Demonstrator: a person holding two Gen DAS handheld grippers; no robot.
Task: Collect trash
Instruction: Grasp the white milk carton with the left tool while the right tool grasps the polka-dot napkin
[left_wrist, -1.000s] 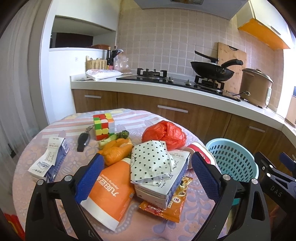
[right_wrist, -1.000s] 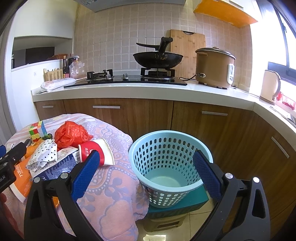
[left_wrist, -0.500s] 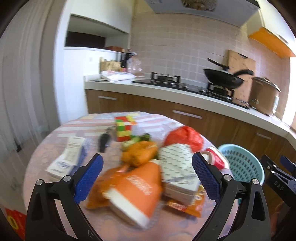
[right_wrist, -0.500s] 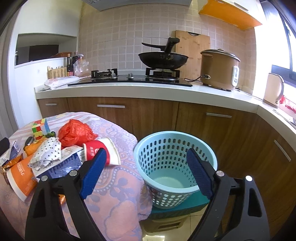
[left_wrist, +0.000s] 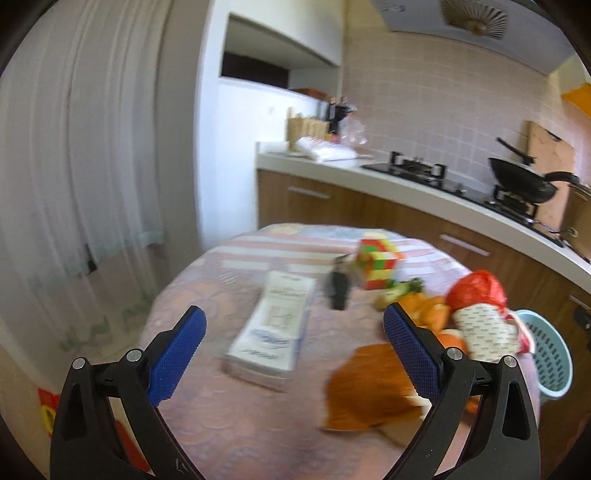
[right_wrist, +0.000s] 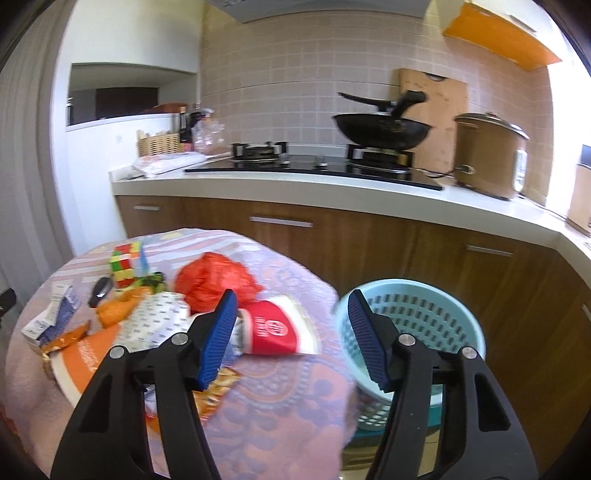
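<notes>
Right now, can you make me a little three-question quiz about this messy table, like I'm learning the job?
1. True or false: the blue basket stands on the table.
2. What lies closest between the right gripper fingers: A) the red paper cup, B) the puzzle cube, C) the black wok?
3. Fill in: both the left gripper and the right gripper are ____ and hold nothing.

Key: 1. False, it stands off the table's edge, lower down. 2. A. 3. open.
</notes>
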